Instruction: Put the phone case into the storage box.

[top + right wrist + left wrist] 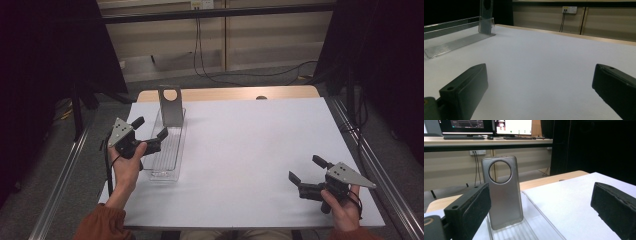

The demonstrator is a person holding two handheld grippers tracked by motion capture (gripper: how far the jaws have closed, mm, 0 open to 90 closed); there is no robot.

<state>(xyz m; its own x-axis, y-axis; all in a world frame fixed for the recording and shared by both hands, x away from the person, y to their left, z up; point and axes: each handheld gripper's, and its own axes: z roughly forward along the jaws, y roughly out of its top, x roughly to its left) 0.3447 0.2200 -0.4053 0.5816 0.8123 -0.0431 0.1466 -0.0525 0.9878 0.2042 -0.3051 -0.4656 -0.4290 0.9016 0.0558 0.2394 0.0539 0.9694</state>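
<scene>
Phone case [503, 195]: silver-grey, matte metallic sheen, plain, with one round cut-out near the top. Tray [170, 150]: clear, colourless plastic, its floor ribbed in fine parallel lines. Worktop [250, 150]: white sheet, unpatterned; a pale wood-tone strip along the far edge. Left claw [150, 128]: black jaws, light grey three-cornered plate with small dark dots. Right claw [307, 169]: same black, same grey plate. Sleeves [102, 222]: rust orange. Surround: dark, near-black curtains; beige wall panels behind; grey floor; black cables.

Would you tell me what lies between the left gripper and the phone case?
Nothing but the clear tray's ribbed floor; left gripper view shows the stretch to the phone case bare.
</scene>
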